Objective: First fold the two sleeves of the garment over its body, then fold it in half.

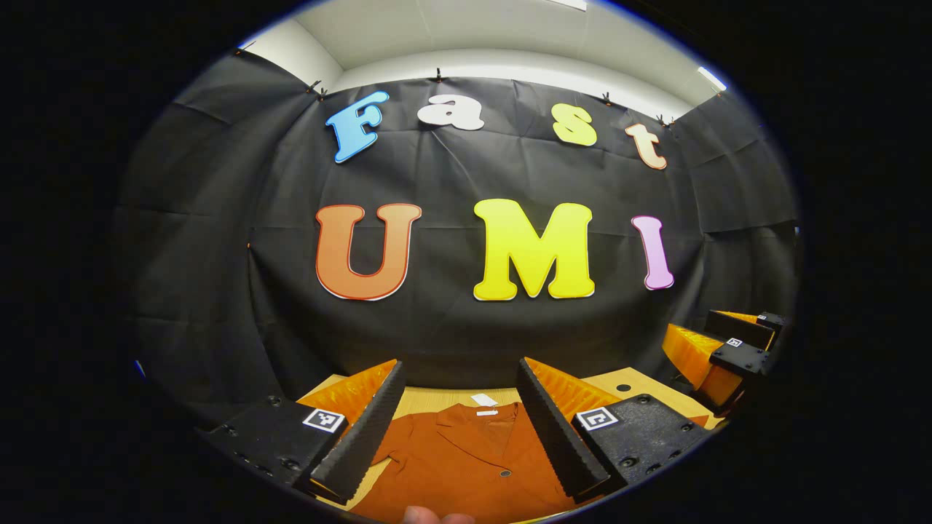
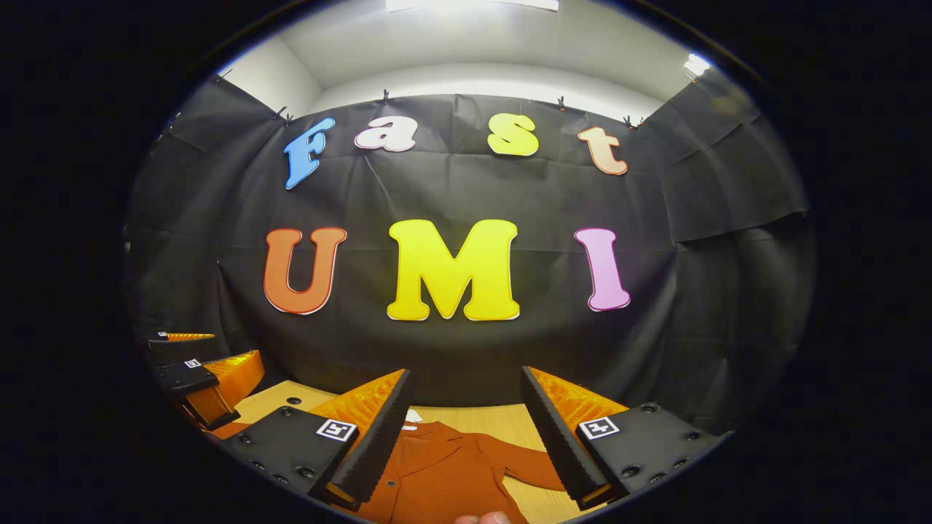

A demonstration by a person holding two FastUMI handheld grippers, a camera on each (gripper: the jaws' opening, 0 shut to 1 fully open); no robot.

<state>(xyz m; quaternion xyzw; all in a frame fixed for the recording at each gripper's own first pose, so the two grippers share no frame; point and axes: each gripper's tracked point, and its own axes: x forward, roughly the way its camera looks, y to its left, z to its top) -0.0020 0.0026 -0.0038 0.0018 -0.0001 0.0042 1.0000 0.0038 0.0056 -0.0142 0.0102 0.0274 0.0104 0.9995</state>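
So the worktop [image 1: 437,400] is a pale wood surface sitting at about 6 o'clock in both views, and the rust-orange garment [image 1: 466,466] is spread flat on it, collar and white tag [image 1: 483,399] pointing toward 12 o'clock, away from the person, so its long axis runs 12 to 6. The left claw [image 1: 460,429] hangs wide open above the collar area, gripping nothing. The right claw [image 2: 466,437] is also gaping and empty; in the right gripper view one sleeve [image 2: 520,460] stretches toward 3 o'clock, right under its far finger. I'd guess that sleeve goes first, since the right claw is nearer to it.
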